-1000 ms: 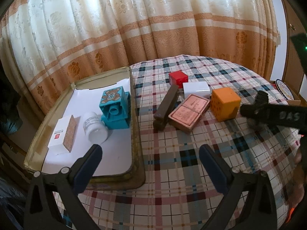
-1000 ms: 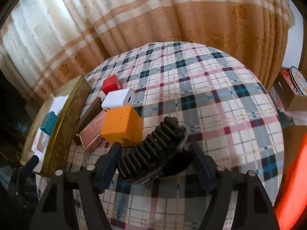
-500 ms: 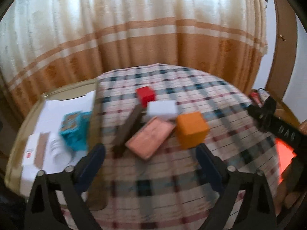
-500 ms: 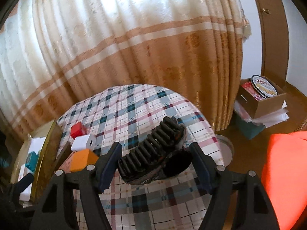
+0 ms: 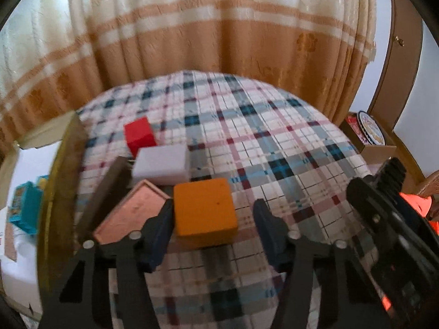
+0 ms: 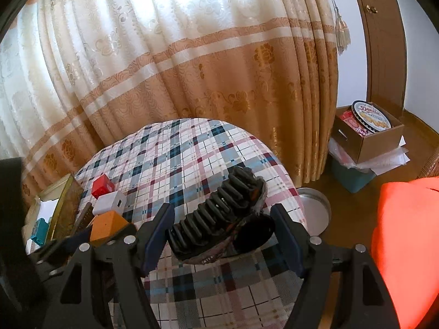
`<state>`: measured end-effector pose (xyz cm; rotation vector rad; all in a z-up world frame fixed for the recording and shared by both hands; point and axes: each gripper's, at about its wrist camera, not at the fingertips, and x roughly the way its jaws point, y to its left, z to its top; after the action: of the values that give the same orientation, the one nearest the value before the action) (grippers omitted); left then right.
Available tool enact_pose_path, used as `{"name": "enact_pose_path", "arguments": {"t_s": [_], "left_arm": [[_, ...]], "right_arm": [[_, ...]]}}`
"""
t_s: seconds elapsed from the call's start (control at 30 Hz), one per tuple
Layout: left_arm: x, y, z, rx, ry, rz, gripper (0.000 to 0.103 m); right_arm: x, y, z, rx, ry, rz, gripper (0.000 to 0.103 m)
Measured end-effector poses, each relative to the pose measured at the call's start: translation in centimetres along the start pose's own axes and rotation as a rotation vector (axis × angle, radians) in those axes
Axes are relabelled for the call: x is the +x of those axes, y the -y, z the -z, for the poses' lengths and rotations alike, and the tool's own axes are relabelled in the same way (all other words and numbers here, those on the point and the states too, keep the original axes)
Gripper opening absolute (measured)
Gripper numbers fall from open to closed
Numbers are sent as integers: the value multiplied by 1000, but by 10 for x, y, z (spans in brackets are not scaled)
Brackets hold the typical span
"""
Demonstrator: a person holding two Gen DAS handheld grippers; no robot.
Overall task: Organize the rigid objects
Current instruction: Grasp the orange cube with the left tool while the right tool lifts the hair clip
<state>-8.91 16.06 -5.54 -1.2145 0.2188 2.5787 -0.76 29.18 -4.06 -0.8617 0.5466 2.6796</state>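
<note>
Plaid-covered counter (image 5: 274,142) fills both views. Gold-rimmed tray (image 5: 59,170) at 9 o'clock on it, white paper liner inside, a teal toy brick (image 5: 23,211) already in there.

Still loose on the cloth, biggest first: pink flat box (image 5: 129,213), dark brown bar (image 5: 103,192) lying along the tray rim, orange cube (image 5: 204,211), white block (image 5: 162,164), red cube (image 5: 138,135). All clustered just right of the tray, several touching each other.

My left tongs (image 5: 212,227) are spread apart, straddling the orange cube, which sits between the fingers at 12 o'clock; left finger looks just beside the cube's face and over the pink box corner, right finger apart from it. Not clamped yet.

My right tongs (image 6: 222,231) carry a black ribbed hair claw clip (image 6: 219,216), raised off the counter. Fingers look wider than the clip, so I can't tell from this view whether they actually pinch it or how it's held.

Step in hand, I judge: grab the orange cube for the tray. To do it well, I'd centre the tongs so both pads meet opposite flat faces squarely, come low enough to bite mid-height, and keep the left finger from snagging the pink box. Lift straight up before swinging to 9 o'clock, clearing the tray's raised rim. Left view is blurred, so fine contact is uncertain.
</note>
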Motion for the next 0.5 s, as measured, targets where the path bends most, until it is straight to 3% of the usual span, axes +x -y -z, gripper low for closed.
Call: {"name": "enact_pose_path", "arguments": {"t_s": [0.1,0.27,0.3,0.33,0.5], "left_arm": [[11,-4,1,-55,-57,28,54],[14,0,5,-39,-56,12,51],[14,0,5,-37,-52,23,41],[14,0,6,-36,-48,37,39],[5,-13,8,-75,-40,101,39]], "right_arm": [[2,1,0,5,-12,-5,75],[4,1,2,17,-28,-8,74],[5,2,2,20,-30,-10,75],[5,2,2,20,-31,-11,75],[4,0,3,7,-27,-14,74]]}}
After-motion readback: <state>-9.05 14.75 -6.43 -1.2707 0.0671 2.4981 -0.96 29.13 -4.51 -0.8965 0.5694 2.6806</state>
